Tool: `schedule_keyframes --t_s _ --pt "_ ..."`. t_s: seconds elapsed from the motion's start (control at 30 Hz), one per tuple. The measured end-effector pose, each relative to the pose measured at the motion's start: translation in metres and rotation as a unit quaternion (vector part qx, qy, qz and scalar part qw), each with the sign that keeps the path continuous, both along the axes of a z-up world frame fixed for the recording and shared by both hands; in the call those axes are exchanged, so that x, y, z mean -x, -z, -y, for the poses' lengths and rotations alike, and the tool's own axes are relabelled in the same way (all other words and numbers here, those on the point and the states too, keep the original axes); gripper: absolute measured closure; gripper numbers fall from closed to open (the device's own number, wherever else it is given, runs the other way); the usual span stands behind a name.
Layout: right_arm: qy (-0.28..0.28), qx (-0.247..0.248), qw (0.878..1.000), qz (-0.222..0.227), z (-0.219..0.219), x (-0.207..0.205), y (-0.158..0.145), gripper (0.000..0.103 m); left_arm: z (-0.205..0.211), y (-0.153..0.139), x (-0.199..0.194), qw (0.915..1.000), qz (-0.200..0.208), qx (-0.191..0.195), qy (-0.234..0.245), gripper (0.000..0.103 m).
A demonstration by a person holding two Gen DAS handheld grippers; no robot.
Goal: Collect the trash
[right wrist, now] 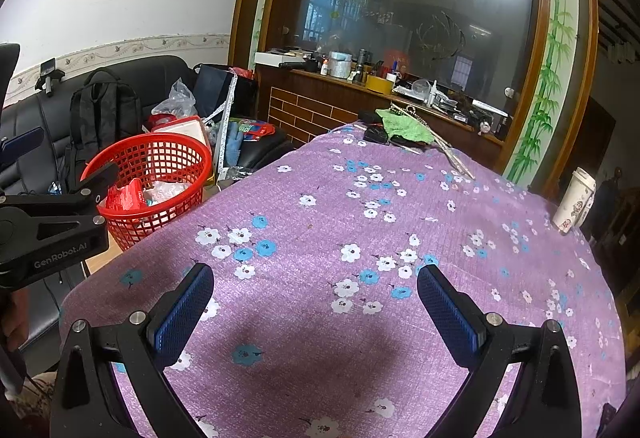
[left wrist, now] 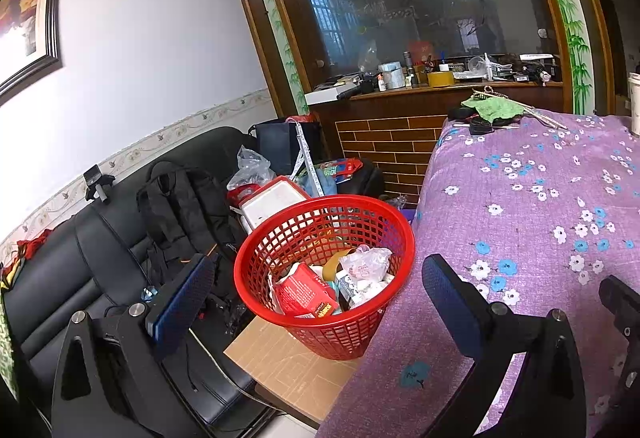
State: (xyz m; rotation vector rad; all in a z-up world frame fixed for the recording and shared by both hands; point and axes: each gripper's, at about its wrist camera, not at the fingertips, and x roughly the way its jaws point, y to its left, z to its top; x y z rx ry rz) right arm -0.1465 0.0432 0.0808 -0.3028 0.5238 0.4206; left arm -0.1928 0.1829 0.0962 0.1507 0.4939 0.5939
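A red mesh basket (left wrist: 372,226) stands on a cardboard sheet beside the table, holding a red carton (left wrist: 304,290), a crumpled clear wrapper (left wrist: 366,264) and a tape roll. My left gripper (left wrist: 320,302) hovers open just in front of the basket, nothing between its blue pads (left wrist: 184,302). In the right wrist view the basket (right wrist: 192,154) sits at the left. My right gripper (right wrist: 316,310) is open above the purple flowered tablecloth (right wrist: 360,222), empty. The left gripper's body (right wrist: 52,226) shows at that view's left edge.
A green cloth (right wrist: 404,126) with dark items and thin sticks lies at the table's far end. A white patterned cup (right wrist: 574,200) stands at the right edge. A black sofa (left wrist: 80,270) with a backpack (left wrist: 180,206) and bags is on the left. A cluttered counter (left wrist: 440,78) runs behind.
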Motion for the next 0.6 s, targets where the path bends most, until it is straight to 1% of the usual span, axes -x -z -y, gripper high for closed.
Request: schedule_keyframes --t_s 0.4,0.5,0.6 --pt "0.002 -0.002 1.0 -0.005 0.0012 -0.0021 0.0023 0.0 0.0016 0.0023 -0.0019 1.0 -0.005 0.003 0.003 0.0" --pt "0.003 0.0 1.0 -0.005 0.0011 -0.003 0.0033 0.0 0.0022 0.0011 -0.0024 1.0 -0.005 -0.002 0.005 0.0" --pt "0.012 -0.007 1.0 -0.005 0.0075 -0.005 0.0036 0.0 0.006 -0.0036 -0.0068 0.9998 -0.008 0.002 0.017 0.0"
